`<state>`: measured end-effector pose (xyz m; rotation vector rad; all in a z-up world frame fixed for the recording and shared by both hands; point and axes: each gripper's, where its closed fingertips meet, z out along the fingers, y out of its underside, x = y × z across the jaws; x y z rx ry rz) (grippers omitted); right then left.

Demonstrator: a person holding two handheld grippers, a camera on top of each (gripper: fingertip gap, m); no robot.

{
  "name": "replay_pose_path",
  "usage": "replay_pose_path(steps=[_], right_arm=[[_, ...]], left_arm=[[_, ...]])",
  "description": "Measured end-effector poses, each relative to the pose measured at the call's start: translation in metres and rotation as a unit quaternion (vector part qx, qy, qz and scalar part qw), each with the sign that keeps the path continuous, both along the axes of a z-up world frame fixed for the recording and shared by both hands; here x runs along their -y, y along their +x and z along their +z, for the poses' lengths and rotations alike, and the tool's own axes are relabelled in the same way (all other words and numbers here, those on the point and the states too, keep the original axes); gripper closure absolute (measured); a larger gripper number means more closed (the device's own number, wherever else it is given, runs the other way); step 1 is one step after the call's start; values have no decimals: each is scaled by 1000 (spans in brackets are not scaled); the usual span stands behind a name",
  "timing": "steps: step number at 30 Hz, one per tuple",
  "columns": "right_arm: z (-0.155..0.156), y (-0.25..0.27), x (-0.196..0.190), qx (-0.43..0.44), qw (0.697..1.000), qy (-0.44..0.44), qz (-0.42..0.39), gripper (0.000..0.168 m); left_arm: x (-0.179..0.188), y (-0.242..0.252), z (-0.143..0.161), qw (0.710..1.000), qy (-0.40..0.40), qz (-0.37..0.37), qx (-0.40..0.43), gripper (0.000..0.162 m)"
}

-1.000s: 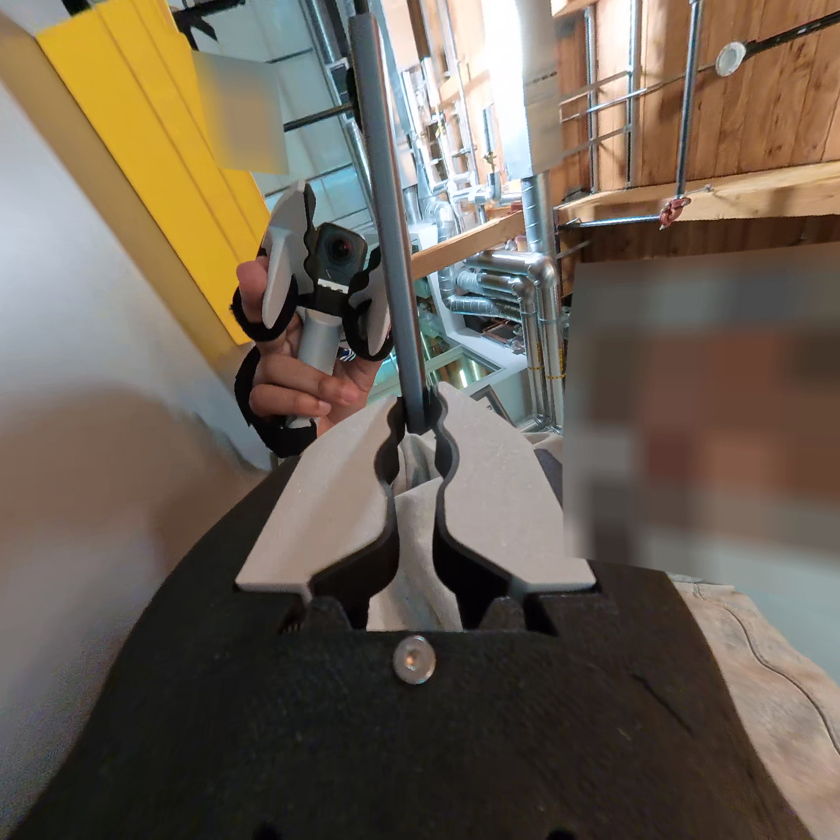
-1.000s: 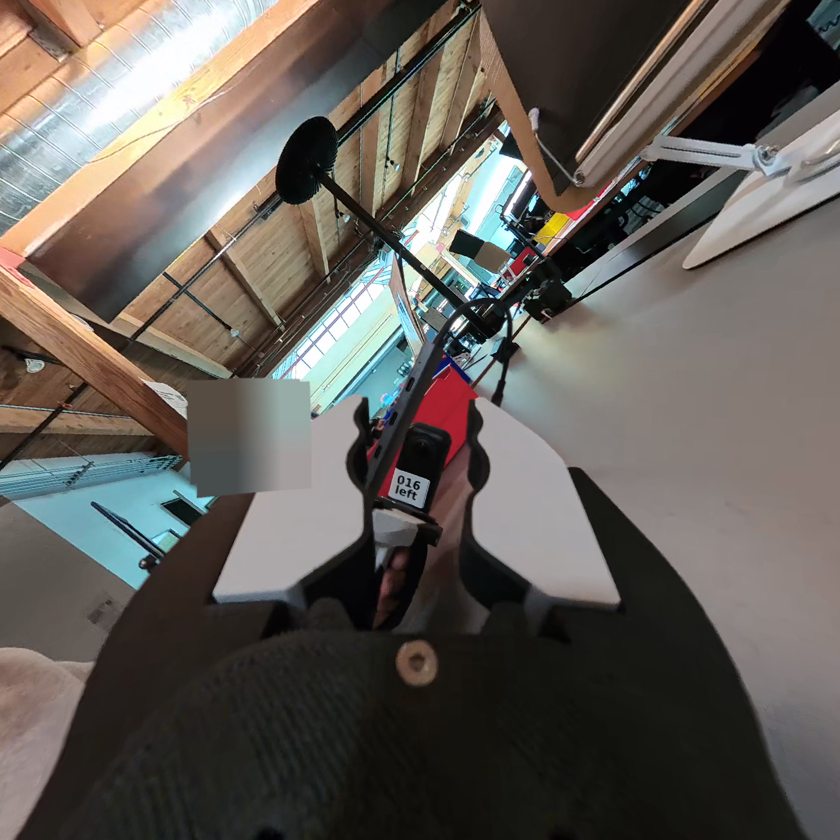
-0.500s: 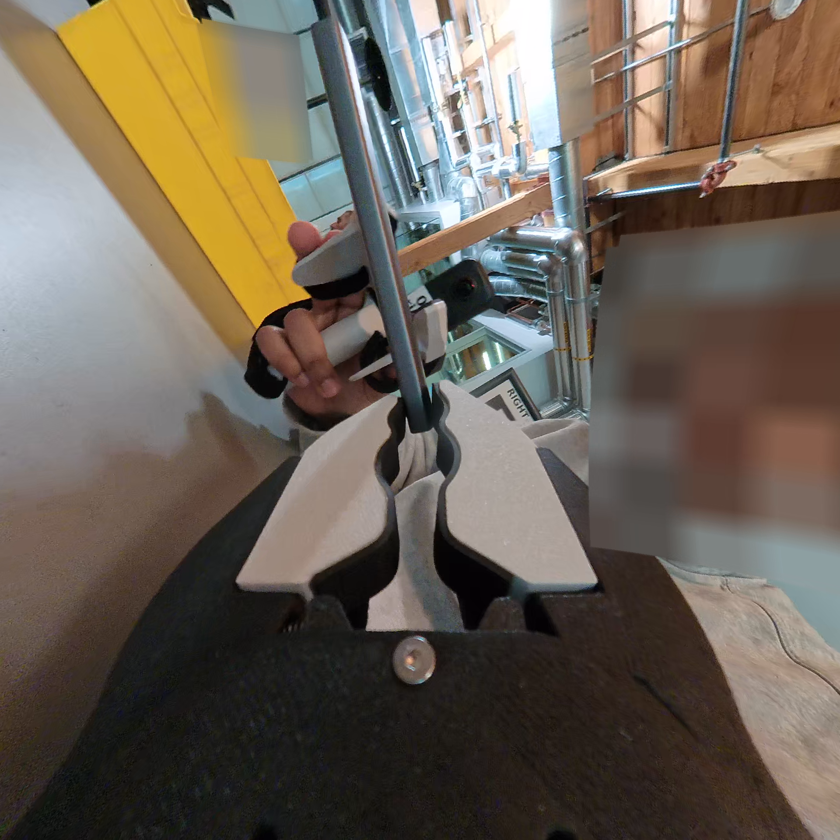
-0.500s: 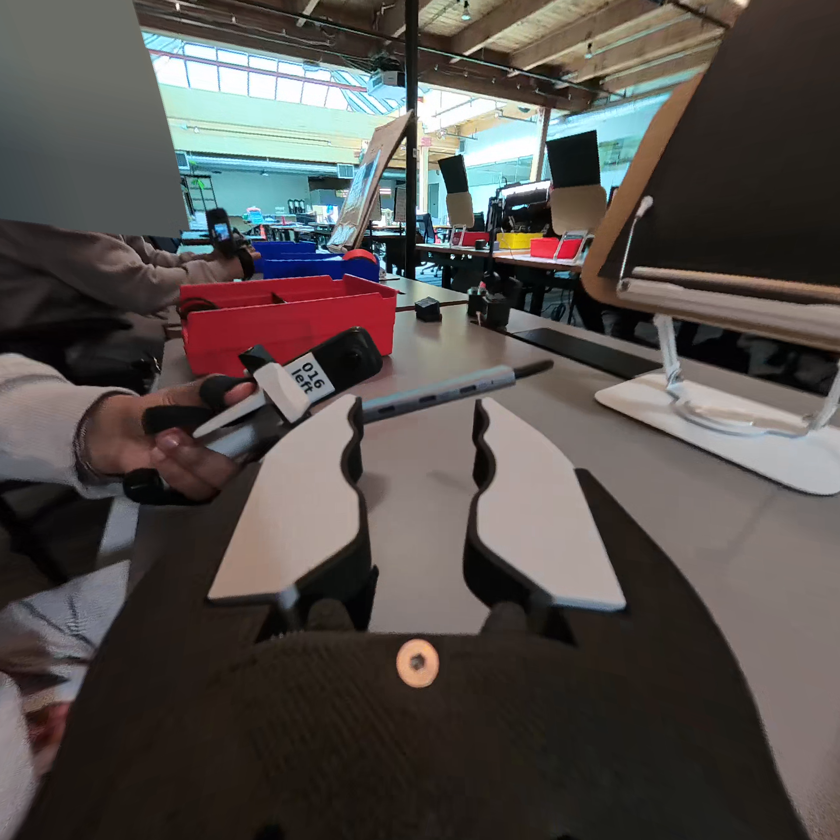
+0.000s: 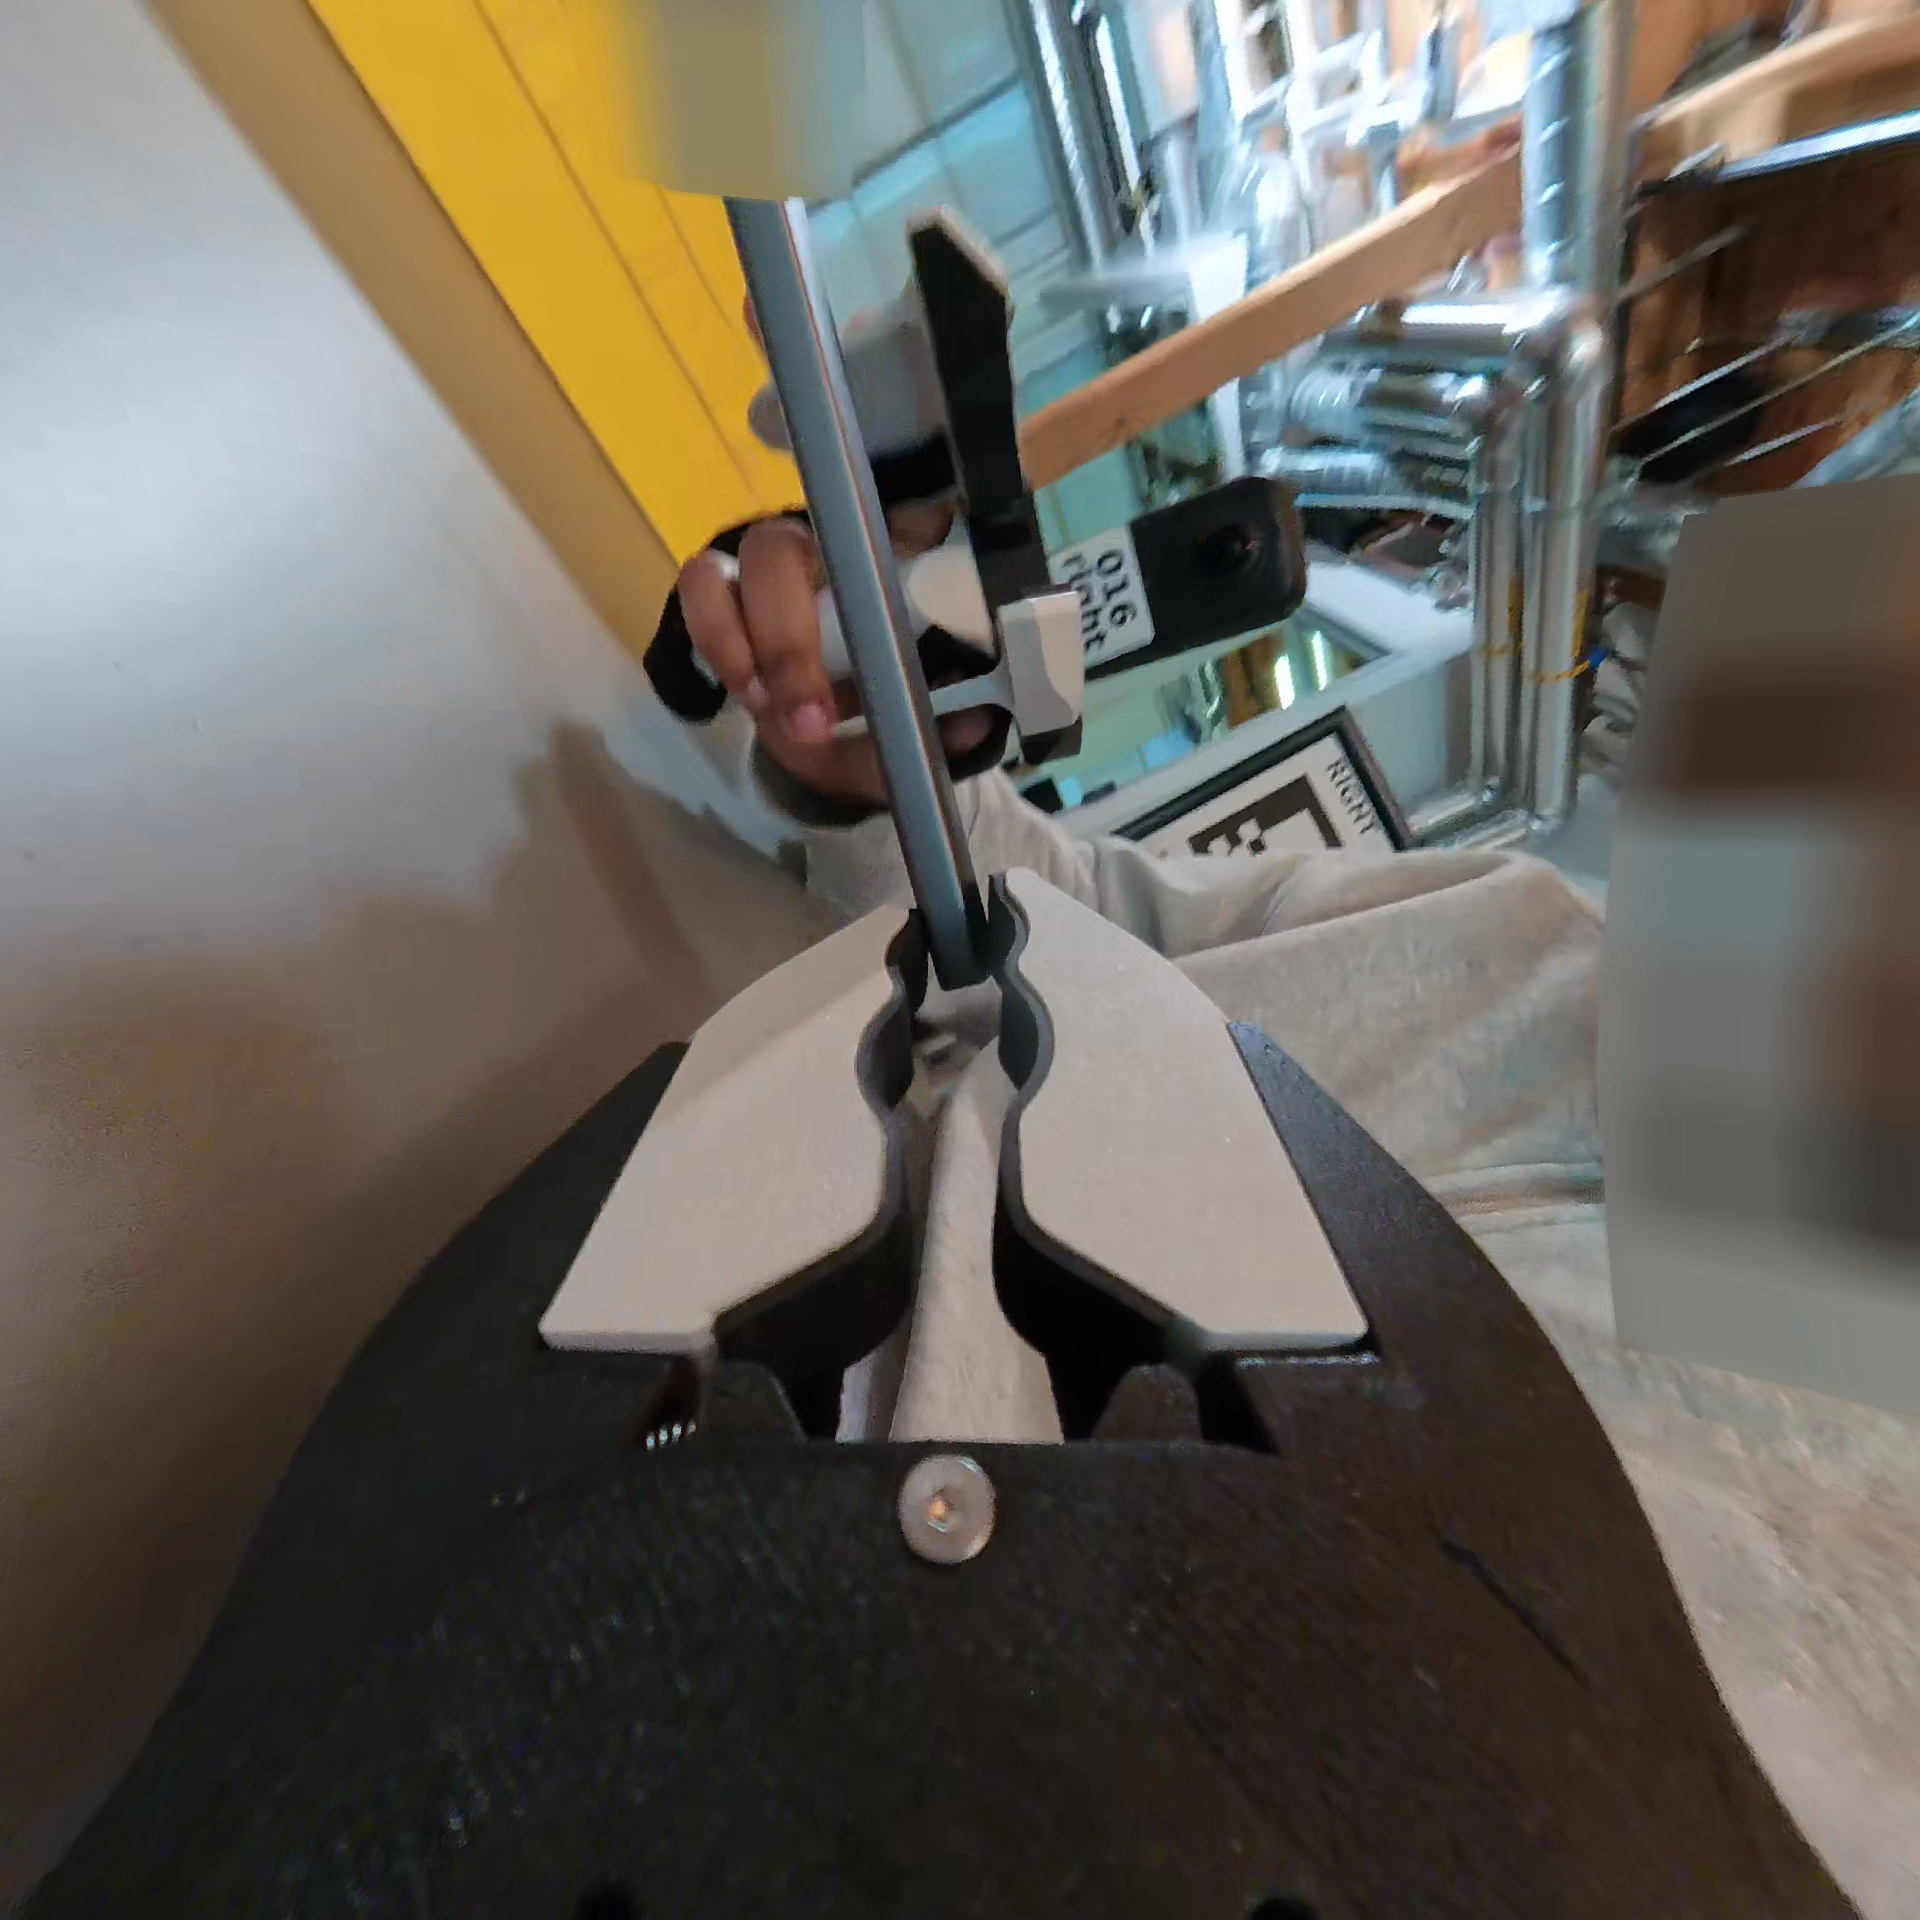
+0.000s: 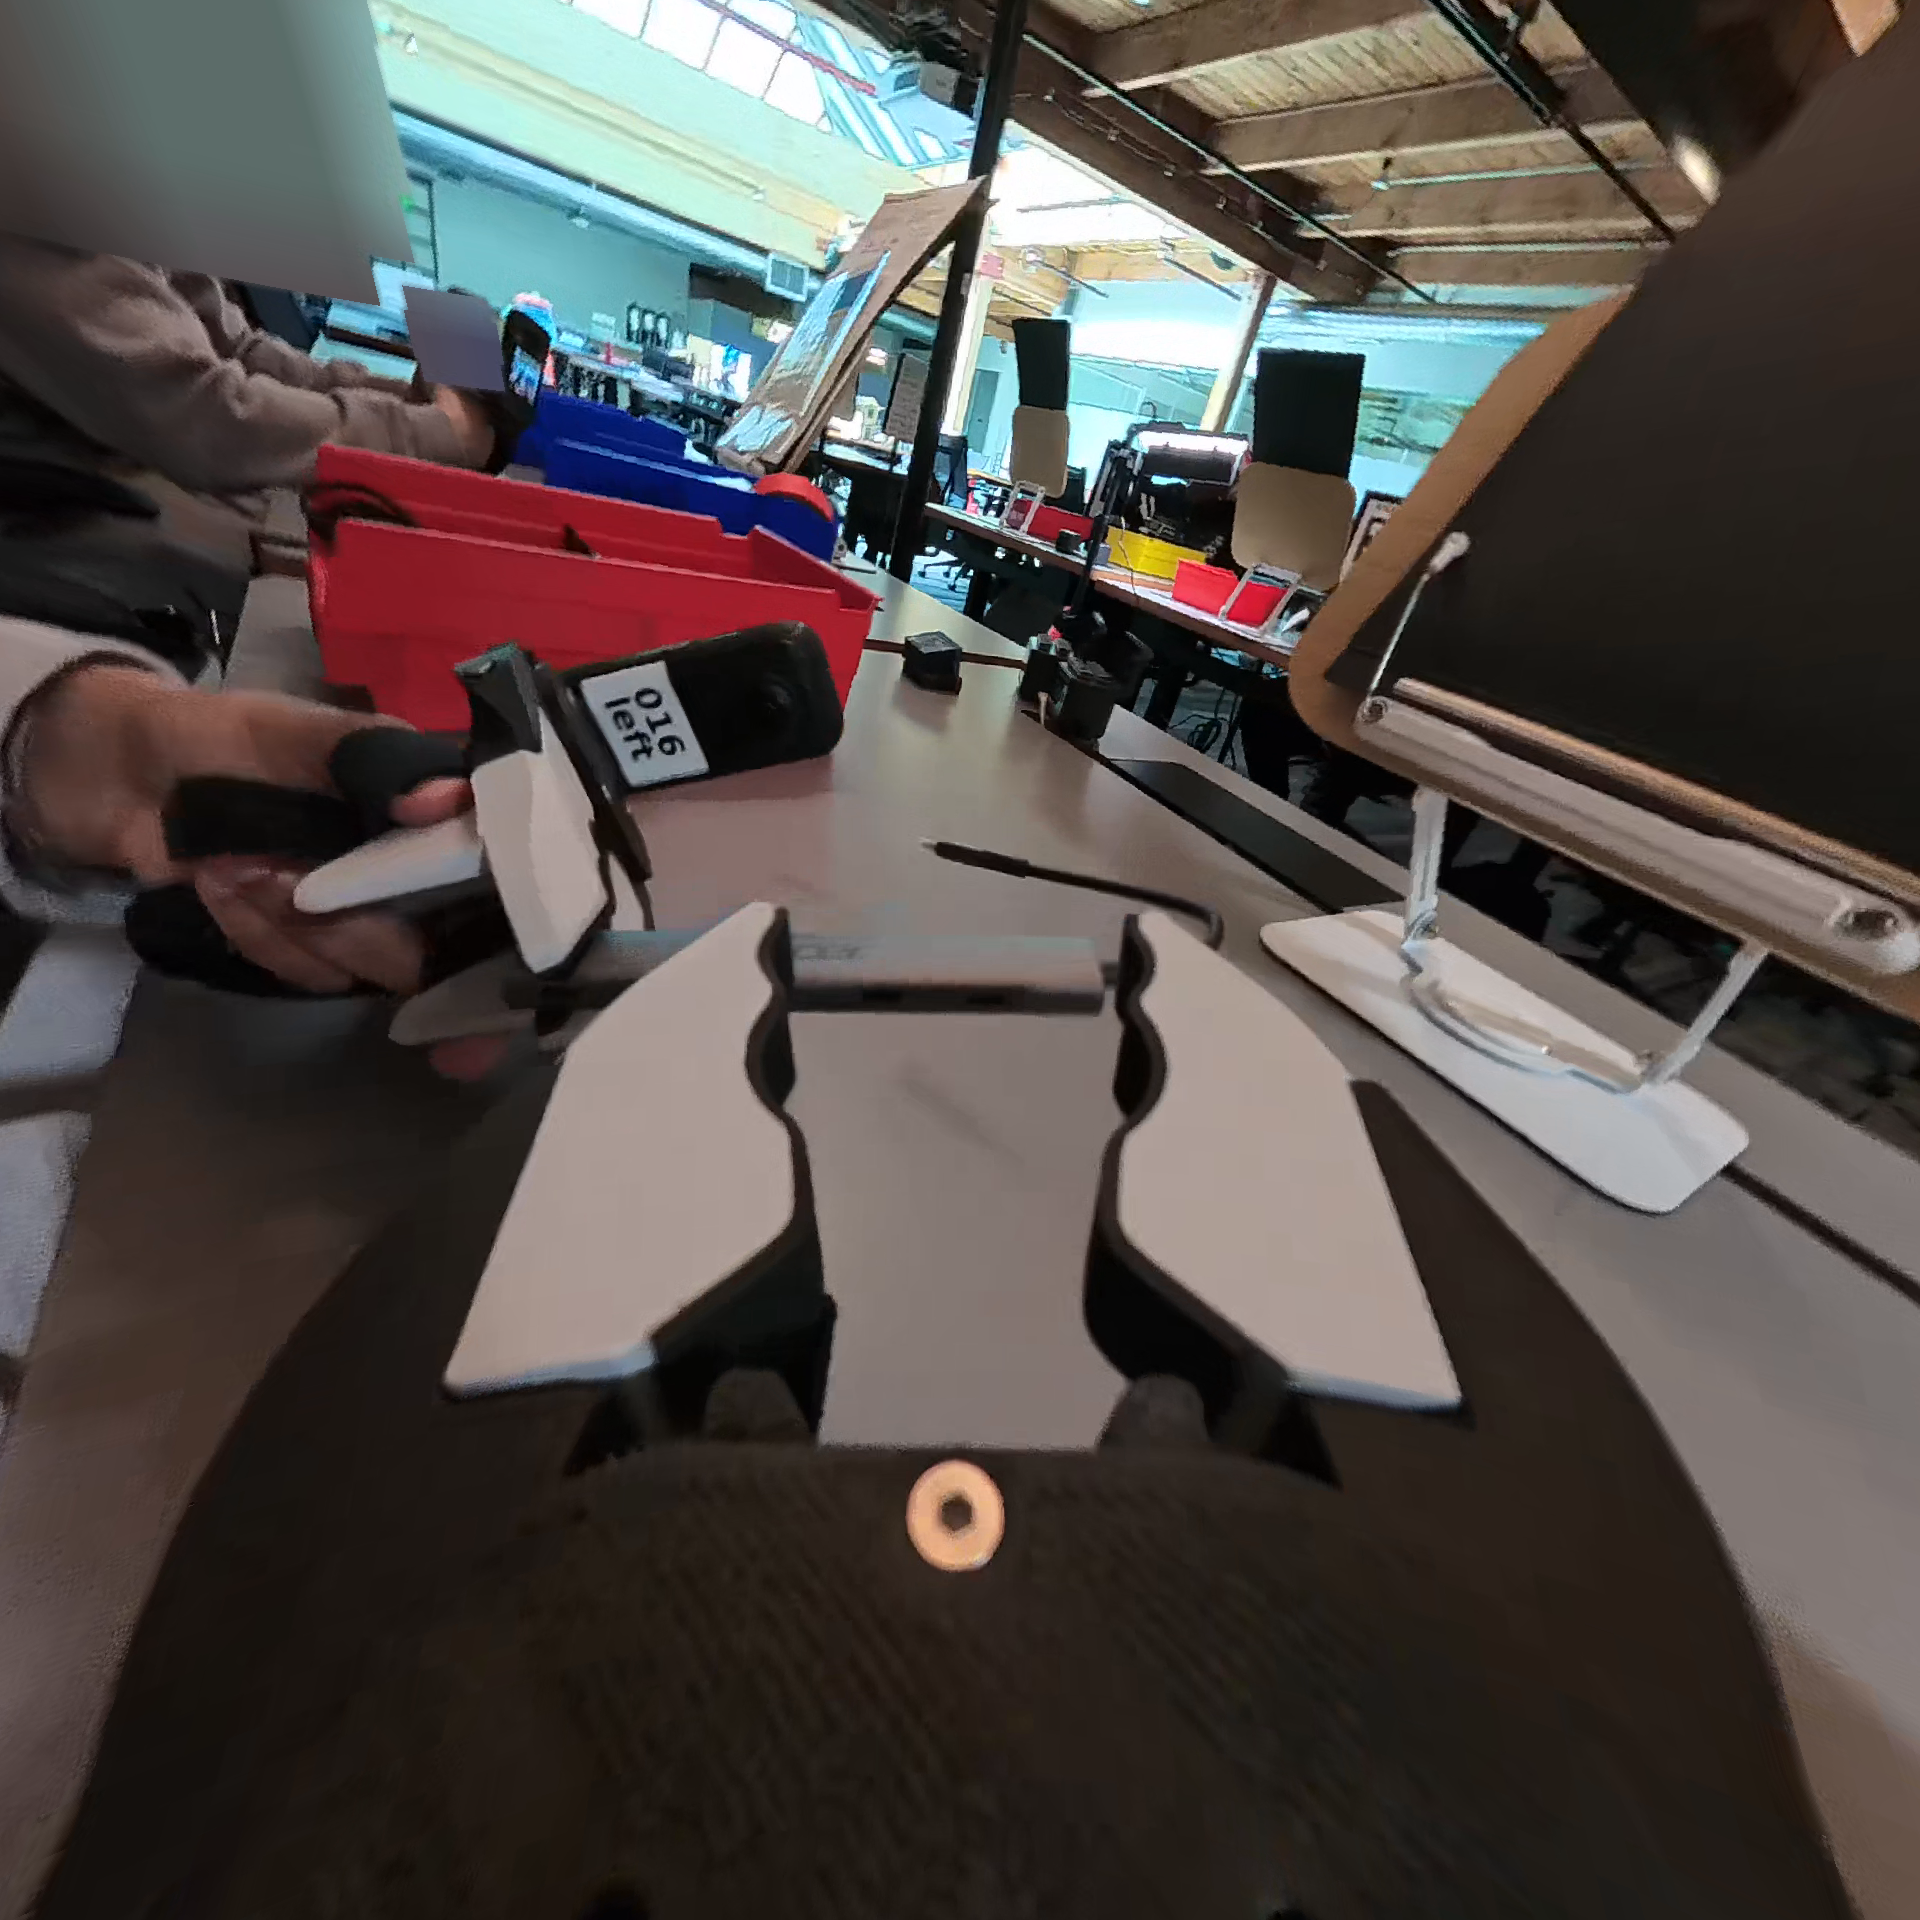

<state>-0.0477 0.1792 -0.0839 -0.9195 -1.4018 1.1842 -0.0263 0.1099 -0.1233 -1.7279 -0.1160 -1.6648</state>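
Here, the long grey metal hub bar [image 5: 868, 665] is pinched at one end by the left claw [image 5: 961, 951]. The right claw [image 6: 951, 961] is spread wide just before its middle, above the grey surface [image 6: 1091, 831]; a level, steady bar is best.

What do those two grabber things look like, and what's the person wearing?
Each gripper has a wide black textured body, one silver screw, and two pale grey fingers with wavy black inner edges. The left gripper carries a black camera bearing a white sticker and has a pale grey handle with black finger straps. The person wears a light grey sleeve.
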Motion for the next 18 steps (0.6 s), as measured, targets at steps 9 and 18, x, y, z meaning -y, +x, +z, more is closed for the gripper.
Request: replay_pose_path(steps=[9,18], right_arm=[[-24,8,17,54,986,156,34,100],[-61,22,42,158,967,158,121,119]], left_arm=[[21,25,-37,984,-63,-101,-132,149],[37,43,-45,970,-60,-169,-165,148]])
